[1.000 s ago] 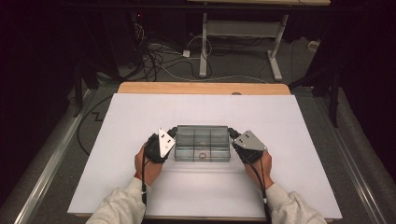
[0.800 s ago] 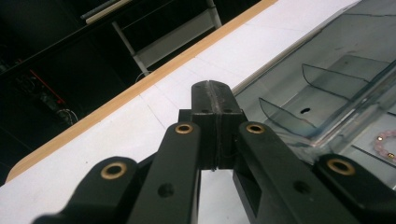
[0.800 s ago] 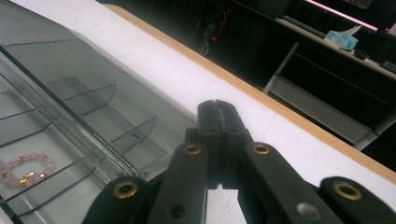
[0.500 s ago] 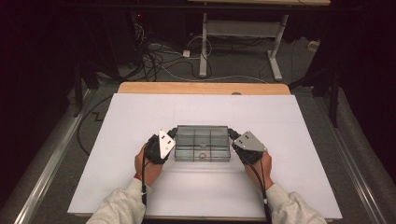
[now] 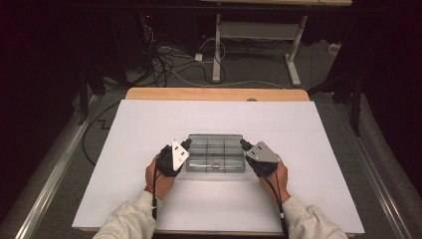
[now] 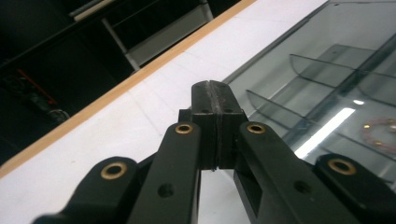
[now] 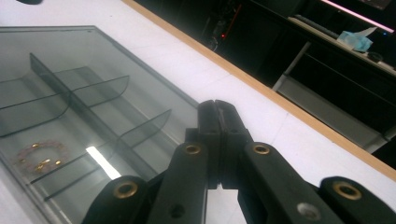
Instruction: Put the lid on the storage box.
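While both jaws stand closed, box [image 5: 216, 153] lies between grippers.

A white table [image 5: 149, 124] with a bare wooden strip [image 5: 214, 93] along its twelve o'clock edge carries a clear box [image 5: 216, 153] just short of centre, toward six o'clock. The box lies flat on the white top, its long sides running from nine to three o'clock, and thin walls split it into compartments. A small beaded ring [image 7: 41, 154] rests in a middle compartment on the six o'clock side. The white surface spreads bare around the box on all sides.
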